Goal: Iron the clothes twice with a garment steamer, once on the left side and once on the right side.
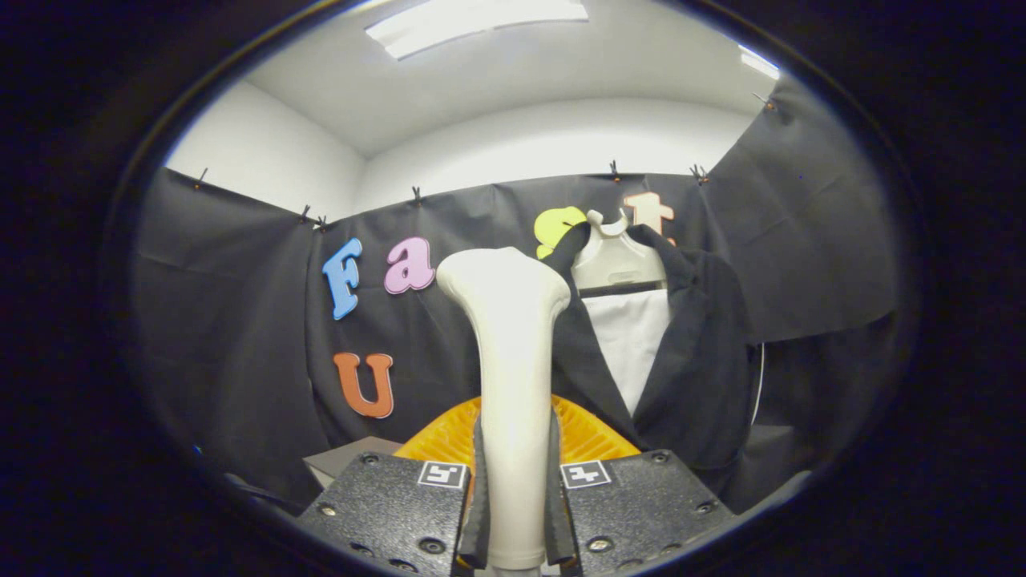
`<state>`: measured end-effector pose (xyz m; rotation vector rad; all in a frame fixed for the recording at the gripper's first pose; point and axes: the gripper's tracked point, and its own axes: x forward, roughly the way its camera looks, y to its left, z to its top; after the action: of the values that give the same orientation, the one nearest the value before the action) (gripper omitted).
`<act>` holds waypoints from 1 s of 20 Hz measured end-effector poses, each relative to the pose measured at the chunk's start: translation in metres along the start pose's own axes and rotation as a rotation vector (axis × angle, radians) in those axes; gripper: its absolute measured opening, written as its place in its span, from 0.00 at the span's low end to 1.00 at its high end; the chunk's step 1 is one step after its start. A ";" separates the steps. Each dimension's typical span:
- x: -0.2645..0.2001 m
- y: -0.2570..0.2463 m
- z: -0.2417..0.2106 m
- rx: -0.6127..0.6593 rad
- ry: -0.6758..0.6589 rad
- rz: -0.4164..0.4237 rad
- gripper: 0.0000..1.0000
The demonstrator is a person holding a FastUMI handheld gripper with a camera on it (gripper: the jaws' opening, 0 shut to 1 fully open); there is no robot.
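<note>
1. You are looking past the steamer at a black cloth wall that is hanging all the way round the booth, pinned along its top edge below a white wall and a ceiling light.
2. Just behind the steamer's lower part, an orange ribbed thing is showing on both sides of the handle; what it is cannot be told.
3. Left of the steamer and low down, a grey box corner is sticking out.
4. Nothing is standing between the steamer's head and the garment; the head is overlapping the garment's near lapel.
5. The steamer is one cream-white piece, upright, with a slim stem widening into a flat, flared head at the top.
6. The garment is one dark jacket, hanging right of and beyond the steamer on a pale hanger form, with a white panel showing between its lapels.
7. Your gripper is clamping the stem, both fingers pressing its sides.
</note>
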<state>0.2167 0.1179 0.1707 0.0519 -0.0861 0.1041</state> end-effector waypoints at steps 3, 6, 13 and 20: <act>0.006 -0.016 -0.015 -0.015 0.028 -0.012 0.30; 0.012 -0.035 -0.044 -0.025 0.083 -0.027 0.30; 0.004 -0.059 -0.096 -0.046 0.160 -0.059 0.30; -0.018 -0.071 -0.157 -0.068 0.240 -0.048 0.30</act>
<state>0.2192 0.0540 0.0097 -0.0265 0.1514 0.0591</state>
